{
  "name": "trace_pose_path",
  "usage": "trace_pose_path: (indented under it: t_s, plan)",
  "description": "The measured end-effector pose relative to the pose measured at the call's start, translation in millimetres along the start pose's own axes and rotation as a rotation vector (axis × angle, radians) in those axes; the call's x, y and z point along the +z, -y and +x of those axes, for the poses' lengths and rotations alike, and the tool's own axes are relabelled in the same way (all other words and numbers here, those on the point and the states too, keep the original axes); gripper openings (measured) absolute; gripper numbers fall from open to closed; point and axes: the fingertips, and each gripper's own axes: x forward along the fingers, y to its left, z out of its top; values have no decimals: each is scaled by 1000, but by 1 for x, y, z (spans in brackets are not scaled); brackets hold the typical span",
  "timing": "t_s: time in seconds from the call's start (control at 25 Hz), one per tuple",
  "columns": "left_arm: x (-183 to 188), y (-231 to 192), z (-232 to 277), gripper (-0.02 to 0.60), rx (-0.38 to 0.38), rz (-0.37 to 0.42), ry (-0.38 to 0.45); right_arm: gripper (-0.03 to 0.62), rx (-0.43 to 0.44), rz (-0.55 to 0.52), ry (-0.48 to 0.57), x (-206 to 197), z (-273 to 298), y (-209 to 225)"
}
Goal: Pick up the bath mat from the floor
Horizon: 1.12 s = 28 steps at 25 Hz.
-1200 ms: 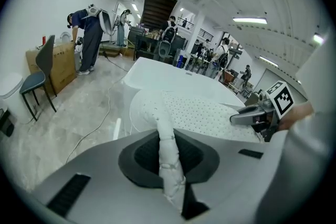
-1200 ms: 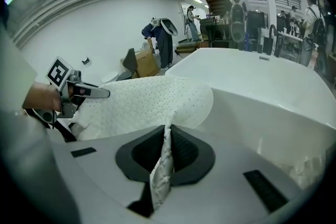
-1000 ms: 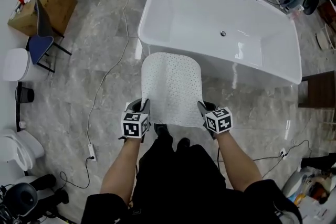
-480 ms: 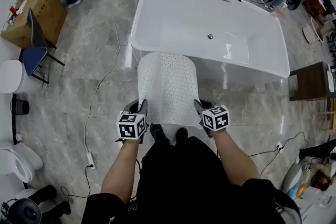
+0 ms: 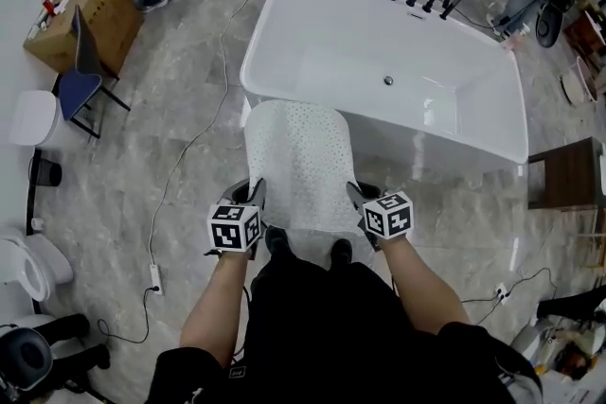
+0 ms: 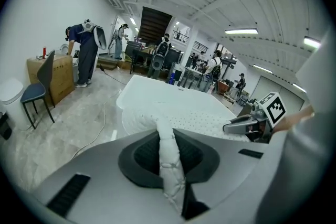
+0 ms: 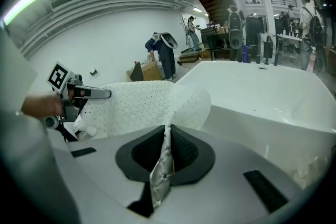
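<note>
White, hole-dotted rubber bath mat is held up off the grey marble-look floor, stretched between the 2 grippers in front of the person's legs. The left gripper has its jaws clamped on the mat's near left corner. The right gripper has its jaws clamped on the near right corner, with a fold of mat pinched in each. The mat's far end curves downward just beside the near wall of the white freestanding bathtub. Each gripper's cube carries black-and-white square marker patterns.
</note>
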Motion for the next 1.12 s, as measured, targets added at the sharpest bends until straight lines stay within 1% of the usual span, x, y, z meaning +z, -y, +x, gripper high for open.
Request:
trace_pose_path:
  t_s: [0.16, 0.28, 0.44, 0.6, 0.72, 0.84, 0.96, 1.12]
  plan:
    - [0, 29, 2, 44, 60, -16, 25, 38, 44, -3, 24, 2, -18, 26]
    - [7, 57, 5, 44, 97, -30, 48, 38, 77, 0, 40, 6, -39, 44]
    - [13, 101, 5, 44, 97, -28, 71, 38, 109, -37, 73, 10, -70, 55]
    - [29, 128, 11, 44, 91, -31, 95, 38, 122, 30, 108, 15, -88, 75]
    - [38, 138, 9, 44, 84, -15, 108, 38, 130, 48, 128, 18, -99, 81]
    - [46, 141, 4, 44, 72, 1, 118, 38, 118, 69, 168, 29, -109, 87]
    - [55, 137, -5, 44, 51, 24, 122, 39, 100, 123, 226, 45, -118, 89]
    - [84, 128, -25, 44, 16, 88, 153, 40, 76, 176, 319, 72, -130, 83]
